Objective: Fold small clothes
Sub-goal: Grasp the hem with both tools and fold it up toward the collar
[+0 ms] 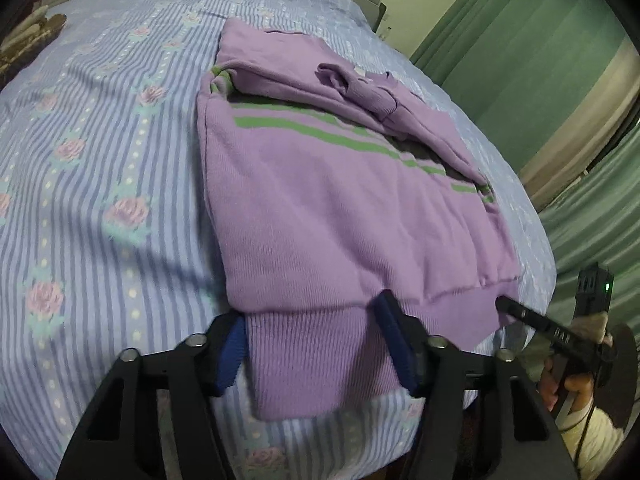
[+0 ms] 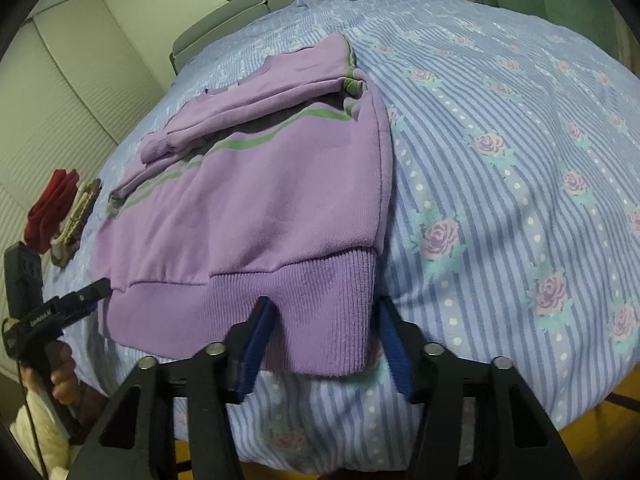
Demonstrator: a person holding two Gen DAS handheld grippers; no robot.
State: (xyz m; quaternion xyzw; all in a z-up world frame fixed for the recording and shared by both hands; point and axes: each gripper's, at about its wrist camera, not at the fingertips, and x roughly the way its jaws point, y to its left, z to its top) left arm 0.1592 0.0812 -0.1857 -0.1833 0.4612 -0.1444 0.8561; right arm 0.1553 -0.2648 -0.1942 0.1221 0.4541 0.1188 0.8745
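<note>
Red cloth at far left edge of bed, small stack of cloth just beside it. Purple sweater with green stripes lies flat in middle of bed, sleeves folded across chest. Left gripper sits at left corner of bottom hem, blue pads on both sides of ribbed band, partway closed; cannot tell if pads squeeze it. Right gripper sits at right corner of hem, same way; grip not clear either. Green curtain at far right.
</note>
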